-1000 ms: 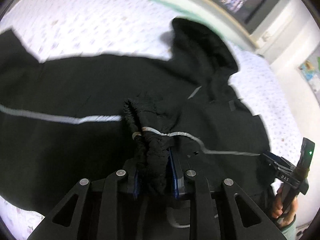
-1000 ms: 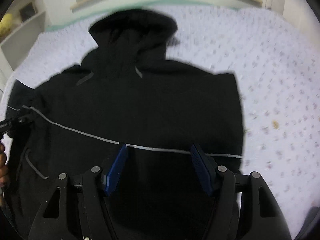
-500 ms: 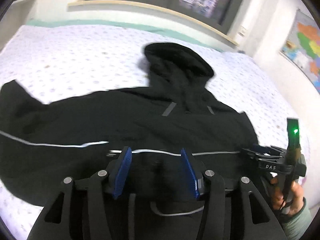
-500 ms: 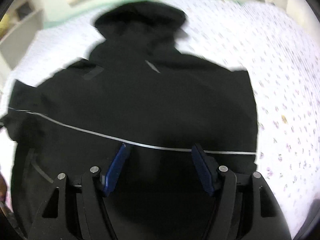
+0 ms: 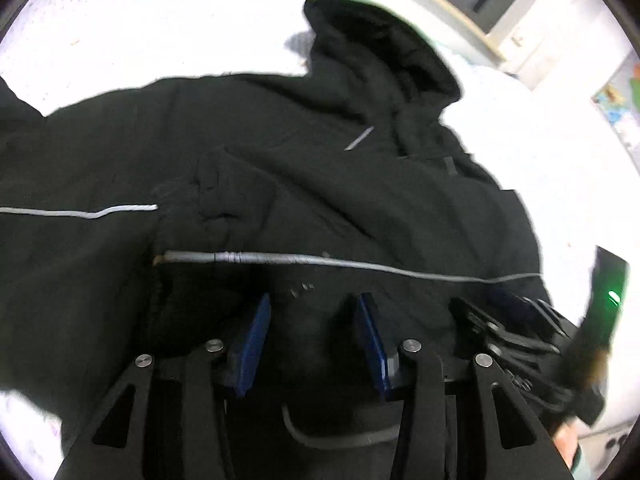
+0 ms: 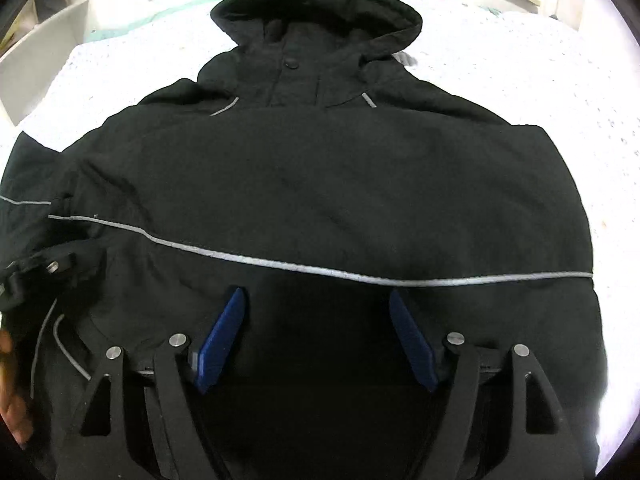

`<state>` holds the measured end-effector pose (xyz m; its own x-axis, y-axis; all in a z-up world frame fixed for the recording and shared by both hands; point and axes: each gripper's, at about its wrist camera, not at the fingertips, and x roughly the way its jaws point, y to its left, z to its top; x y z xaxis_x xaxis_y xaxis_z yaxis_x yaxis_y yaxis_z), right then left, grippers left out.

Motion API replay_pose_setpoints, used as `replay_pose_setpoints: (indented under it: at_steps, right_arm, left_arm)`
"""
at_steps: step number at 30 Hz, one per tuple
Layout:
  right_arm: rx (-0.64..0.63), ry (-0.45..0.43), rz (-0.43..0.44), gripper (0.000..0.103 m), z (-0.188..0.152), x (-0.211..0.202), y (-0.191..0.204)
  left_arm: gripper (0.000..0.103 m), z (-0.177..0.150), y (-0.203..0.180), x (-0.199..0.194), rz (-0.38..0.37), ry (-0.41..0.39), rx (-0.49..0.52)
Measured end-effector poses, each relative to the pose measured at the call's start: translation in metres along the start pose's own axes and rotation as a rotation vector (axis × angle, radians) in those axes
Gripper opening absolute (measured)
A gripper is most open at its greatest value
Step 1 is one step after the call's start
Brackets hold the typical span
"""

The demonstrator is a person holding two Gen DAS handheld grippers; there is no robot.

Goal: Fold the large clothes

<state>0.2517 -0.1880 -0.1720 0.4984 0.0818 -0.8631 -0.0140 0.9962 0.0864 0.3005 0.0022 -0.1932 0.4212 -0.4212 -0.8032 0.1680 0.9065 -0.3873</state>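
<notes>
White dotted bedspread (image 6: pixel 540 80) carries a black hooded jacket (image 6: pixel 320 184); left tool (image 5: pixel 312 316) and right tool (image 6: pixel 316 316), both wide open and empty, are best closed on the left-frame sleeve (image 5: pixel 72 184)

The jacket (image 6: pixel 320 184) is black matt cloth, smooth across the back and rumpled at the hood (image 6: pixel 316 12), with a grey piping stripe (image 6: pixel 360 276) of a duller sheen. Under the jacket, the bed (image 6: pixel 560 80) wears pale, nubbly cloth. Each claw, left (image 5: pixel 312 332) and right (image 6: pixel 316 336), looks matt black plastic with blue ribbed pads (image 6: pixel 220 340) and bright metal screws.
</notes>
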Motion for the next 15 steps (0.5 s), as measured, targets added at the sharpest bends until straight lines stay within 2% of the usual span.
replay_pose_setpoints:
  at_steps: [2,3,6,10,12,14,15]
  right_arm:
    - [-0.021,0.026,-0.015,0.076,0.002,-0.009,0.017]
    - [-0.042,0.034,-0.031,0.077,0.003,-0.010,0.027]
    - [-0.131,-0.017,-0.007,0.077,0.004,-0.023,0.070]
    - [-0.113,-0.090,0.023,0.077,0.021,-0.007,0.109]
    - [-0.107,-0.123,0.031,0.077,0.019,0.007,0.116]
    - [-0.124,-0.160,0.003,0.085,0.004,0.025,0.119]
    - [-0.131,-0.193,-0.010,0.086,0.000,0.027,0.123]
  left_arm:
    - [0.047,-0.006,-0.002,-0.030,-0.044,-0.045,0.024]
    - [0.048,-0.009,-0.001,-0.051,-0.040,-0.081,0.038]
    - [0.051,-0.012,0.027,-0.101,0.072,-0.134,0.028]
    - [0.051,-0.016,0.100,-0.159,0.156,-0.211,-0.080]
    - [0.052,-0.021,0.156,-0.191,0.226,-0.254,-0.158]
    - [0.053,-0.023,0.202,-0.212,0.310,-0.278,-0.214]
    - [0.053,-0.023,0.220,-0.219,0.345,-0.282,-0.233]
